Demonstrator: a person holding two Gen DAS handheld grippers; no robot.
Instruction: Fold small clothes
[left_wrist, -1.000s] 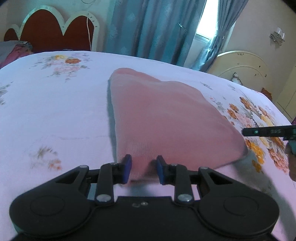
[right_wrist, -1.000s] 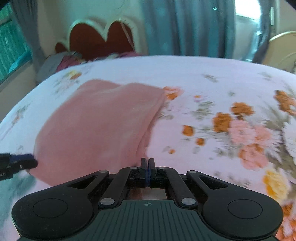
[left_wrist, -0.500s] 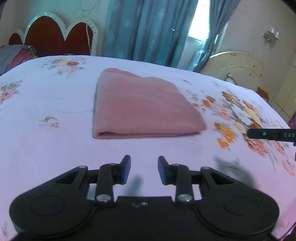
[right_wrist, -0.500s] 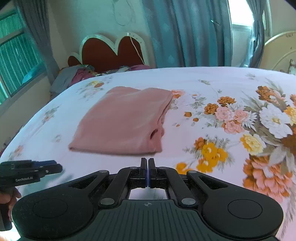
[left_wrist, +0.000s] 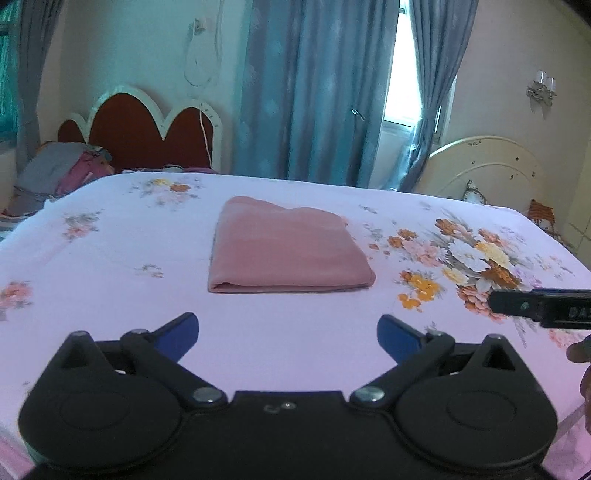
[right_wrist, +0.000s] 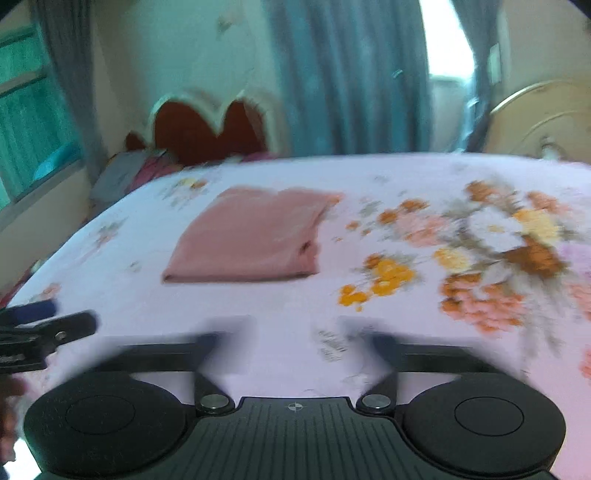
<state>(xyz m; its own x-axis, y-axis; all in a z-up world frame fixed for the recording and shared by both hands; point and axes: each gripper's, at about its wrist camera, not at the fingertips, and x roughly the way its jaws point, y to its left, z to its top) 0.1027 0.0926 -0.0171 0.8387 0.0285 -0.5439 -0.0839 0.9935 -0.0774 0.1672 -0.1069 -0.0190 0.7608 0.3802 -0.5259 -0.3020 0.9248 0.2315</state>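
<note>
Both hand-held grippers (left_wrist: 287, 334) opening, empty.

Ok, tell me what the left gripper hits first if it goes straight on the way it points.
Probably the floral bedsheet: the left gripper, jaws opening and empty, points down at bare sheet just short of the folded pink garment. Depth is unclear, so it might reach the garment's near edge.

A wide bed (left_wrist: 110, 266) covered in a pale lilac sheet printed with orange, pink and white flower clusters carries a single dusty-pink cloth garment folded into a flat rectangle (left_wrist: 284, 247), lying near the middle of the mattress. At the bed's far left corner, by the scalloped red headboard (left_wrist: 144, 136), sits a heap of grey and pink fabric (left_wrist: 62, 170).
</note>
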